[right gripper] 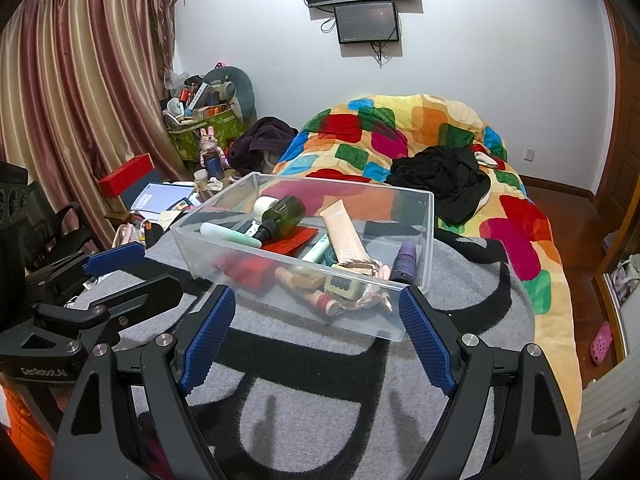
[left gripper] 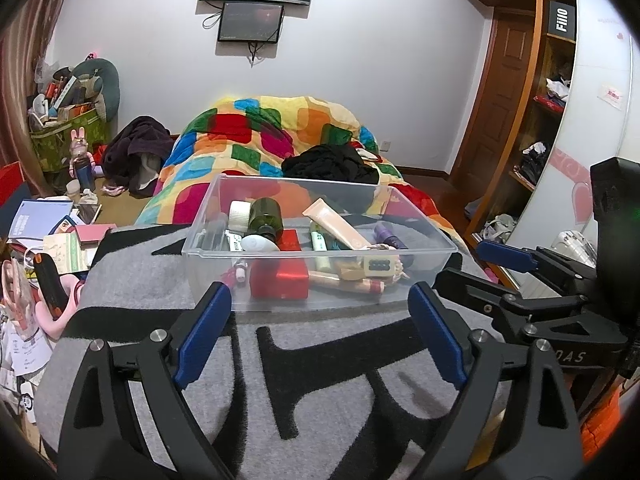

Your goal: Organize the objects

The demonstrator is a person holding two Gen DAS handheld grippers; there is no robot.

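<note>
A clear plastic bin [left gripper: 204, 216] [right gripper: 344, 183] rests on a grey blanket with black markings [left gripper: 320, 380] [right gripper: 320, 392]. It holds several small items, among them a dark green bottle [left gripper: 266, 216] [right gripper: 284, 212], a peach tube [left gripper: 336, 226] [right gripper: 344, 232], a red box [left gripper: 280, 278] and a purple bottle [right gripper: 404, 264]. My left gripper [left gripper: 320, 300] [right gripper: 160, 266] stands open just short of the bin's near wall, empty. My right gripper [right gripper: 316, 300] [left gripper: 460, 262] is open too, in front of the bin's near right corner, with nothing between its blue pads.
Behind the bin lie a colourful patchwork quilt [left gripper: 256, 136] and a black garment [left gripper: 332, 162]. Books, boxes and clutter [left gripper: 40, 220] crowd the left side below a striped curtain [right gripper: 80, 100]. A wooden wardrobe [left gripper: 540, 120] stands on the right.
</note>
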